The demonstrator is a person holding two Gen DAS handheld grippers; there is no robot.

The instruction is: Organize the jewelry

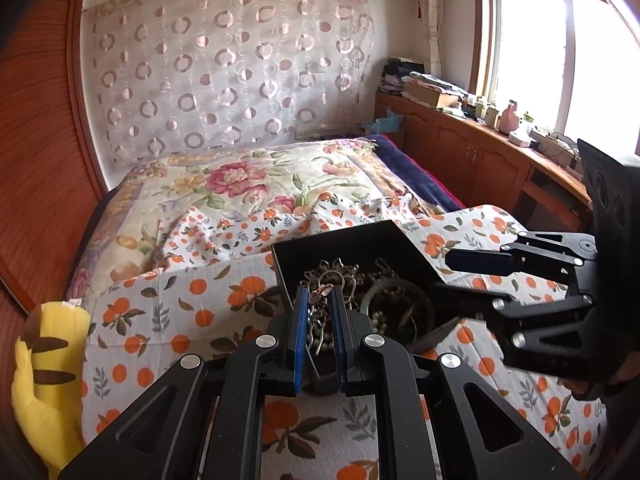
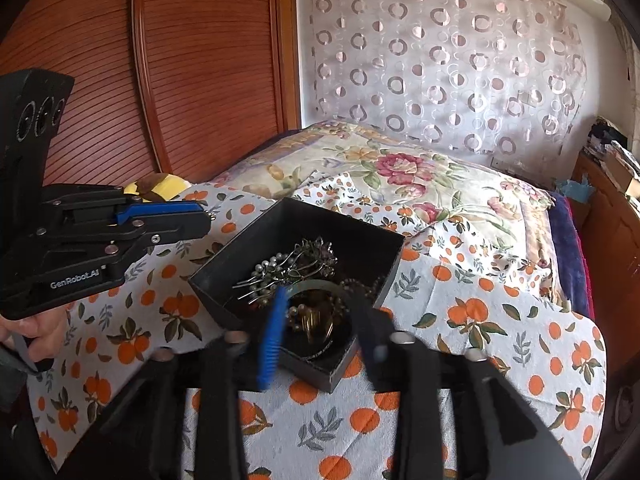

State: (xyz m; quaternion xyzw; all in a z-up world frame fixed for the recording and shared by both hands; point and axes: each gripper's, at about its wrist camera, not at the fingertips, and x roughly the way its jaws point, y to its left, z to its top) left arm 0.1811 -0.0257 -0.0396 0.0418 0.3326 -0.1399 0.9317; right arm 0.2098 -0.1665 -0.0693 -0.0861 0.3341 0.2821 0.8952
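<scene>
A black open box [image 1: 360, 240] [image 2: 352, 232] sits on the orange-print cloth on the bed, full of tangled jewelry: pearl hairpins [image 2: 276, 268], chains and a green bangle [image 1: 404, 286]. My left gripper [image 1: 320, 294] is shut on a small rose-gold piece of jewelry [image 1: 322, 292] and holds it above the box's near-left edge; in the right wrist view it [image 2: 206, 216] is left of the box. My right gripper [image 2: 320, 296] is open over the box's near corner, blurred by motion; in the left wrist view it [image 1: 452, 276] is at the box's right side.
An orange-print cloth [image 2: 480, 340] covers the near bed, with a floral quilt [image 1: 240, 184] behind. A yellow plush toy [image 1: 44, 368] lies at the left. A wooden wardrobe [image 2: 200, 60] stands left, a wooden sideboard [image 1: 480, 152] with clutter right.
</scene>
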